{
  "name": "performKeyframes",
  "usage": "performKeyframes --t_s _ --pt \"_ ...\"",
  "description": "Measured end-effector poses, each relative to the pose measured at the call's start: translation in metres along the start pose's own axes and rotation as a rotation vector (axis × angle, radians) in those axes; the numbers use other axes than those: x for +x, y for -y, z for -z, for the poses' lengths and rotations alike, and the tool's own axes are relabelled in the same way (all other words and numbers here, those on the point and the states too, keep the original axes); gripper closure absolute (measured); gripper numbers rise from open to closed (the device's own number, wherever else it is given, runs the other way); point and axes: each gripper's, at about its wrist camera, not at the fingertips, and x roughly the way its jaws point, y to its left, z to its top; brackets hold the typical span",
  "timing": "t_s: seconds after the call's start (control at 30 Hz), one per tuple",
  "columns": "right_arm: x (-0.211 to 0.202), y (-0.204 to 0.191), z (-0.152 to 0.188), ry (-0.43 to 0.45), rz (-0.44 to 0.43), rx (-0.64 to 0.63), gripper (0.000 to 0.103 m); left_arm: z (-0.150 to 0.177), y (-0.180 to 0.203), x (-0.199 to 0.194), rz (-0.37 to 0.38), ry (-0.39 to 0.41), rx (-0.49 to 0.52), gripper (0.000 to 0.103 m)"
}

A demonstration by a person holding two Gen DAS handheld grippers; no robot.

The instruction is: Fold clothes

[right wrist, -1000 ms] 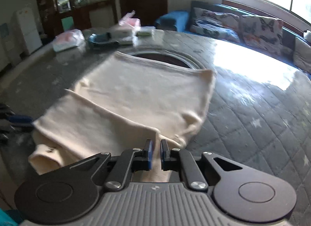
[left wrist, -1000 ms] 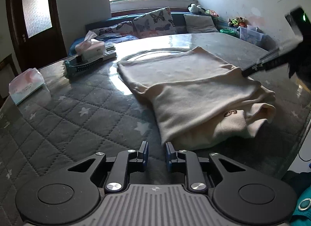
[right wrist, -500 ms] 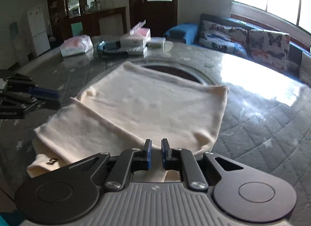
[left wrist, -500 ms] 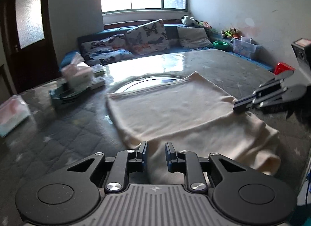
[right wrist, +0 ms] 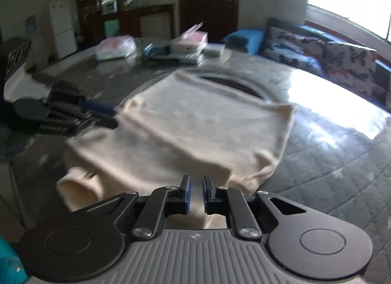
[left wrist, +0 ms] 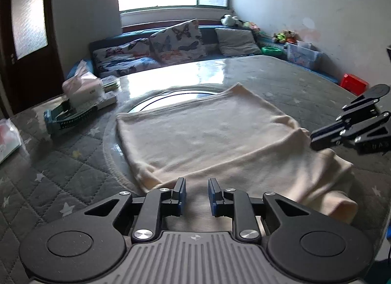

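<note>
A cream garment (left wrist: pixel 207 132) lies folded on the quilted grey table (left wrist: pixel 61 174), its upper layer doubled back over a thicker roll at the near right end. My left gripper (left wrist: pixel 196 193) hovers over the garment's near left edge, fingers a small gap apart with cloth showing below them. In the right wrist view the same garment (right wrist: pixel 195 125) spreads ahead, and my right gripper (right wrist: pixel 195 193) sits over its near edge with a narrow gap. Each gripper shows in the other's view: the right gripper (left wrist: pixel 314 138) at the fold's right end, the left gripper (right wrist: pixel 114 115) at its left end.
A tissue box (left wrist: pixel 81 88) on a blue-green tray (left wrist: pixel 68 117) and a plastic packet (left wrist: pixel 7 137) sit at the table's far left. A glass turntable ring (left wrist: pixel 171 95) lies under the garment's far edge. A sofa with butterfly pillows (left wrist: pixel 176 41) stands behind.
My left gripper has moved right from the bare table onto the garment's edge. Both cameras have risen and tilted up. The finger gaps look unchanged.
</note>
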Motion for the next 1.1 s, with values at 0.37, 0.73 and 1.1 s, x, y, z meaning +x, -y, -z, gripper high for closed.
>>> performKeyframes --t_s 0.37,0.73,1.1 --pt "-0.008 -0.016 0.012 -0.016 -0.02 -0.045 0.084 0.017 0.026 -0.017 0.049 -0.024 0.1 0.078" --pt "-0.007 -0.006 0.014 -0.016 -0.032 0.01 0.077 0.042 0.034 -0.051 0.044 -0.033 0.25 0.063" --pt "-0.028 -0.011 0.02 -0.025 -0.009 -0.037 0.068 0.06 0.054 -0.059 0.083 -0.017 0.396 0.063"
